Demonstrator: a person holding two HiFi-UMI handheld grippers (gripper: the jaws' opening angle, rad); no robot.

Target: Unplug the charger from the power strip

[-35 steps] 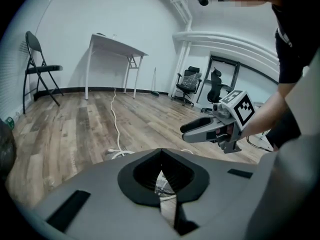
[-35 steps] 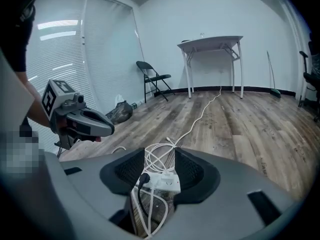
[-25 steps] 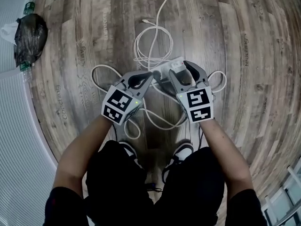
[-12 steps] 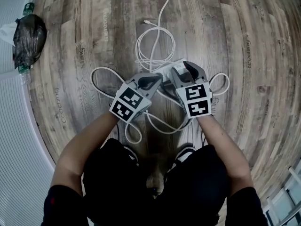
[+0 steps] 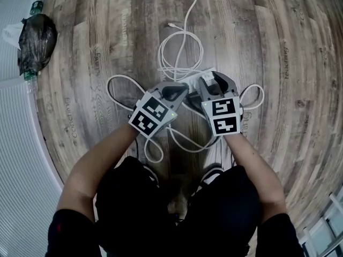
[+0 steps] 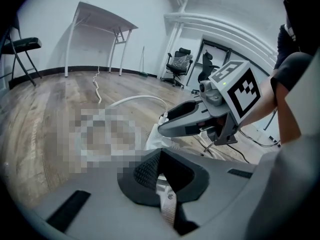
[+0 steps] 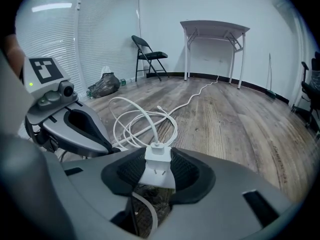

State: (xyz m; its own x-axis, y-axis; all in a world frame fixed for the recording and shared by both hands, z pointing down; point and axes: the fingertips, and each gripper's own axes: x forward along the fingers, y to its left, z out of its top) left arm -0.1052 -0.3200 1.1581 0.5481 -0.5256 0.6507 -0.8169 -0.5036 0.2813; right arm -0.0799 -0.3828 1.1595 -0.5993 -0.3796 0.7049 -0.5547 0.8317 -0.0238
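Over floor point(image 5: 107, 47): right hand-held gripper point(image 7: 160, 167) clamps charger point(image 7: 158, 156); left hand-held gripper point(image 6: 165, 178) pinches power strip point(image 5: 188, 81).

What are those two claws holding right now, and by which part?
Right gripper: the small white charger block, pinched by its two sides, prongs showing. Left gripper: jaws nearly together on something pale, perhaps the white power strip; unclear.

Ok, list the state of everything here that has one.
Charger: unplugged, prongs bare, clamped between jaws.
Right gripper: shut on the charger.
Power strip: one end apparently pinched by the left jaws.
Left gripper: shut on the power strip.
White cable: plugged into the charger, coiled on the floor.
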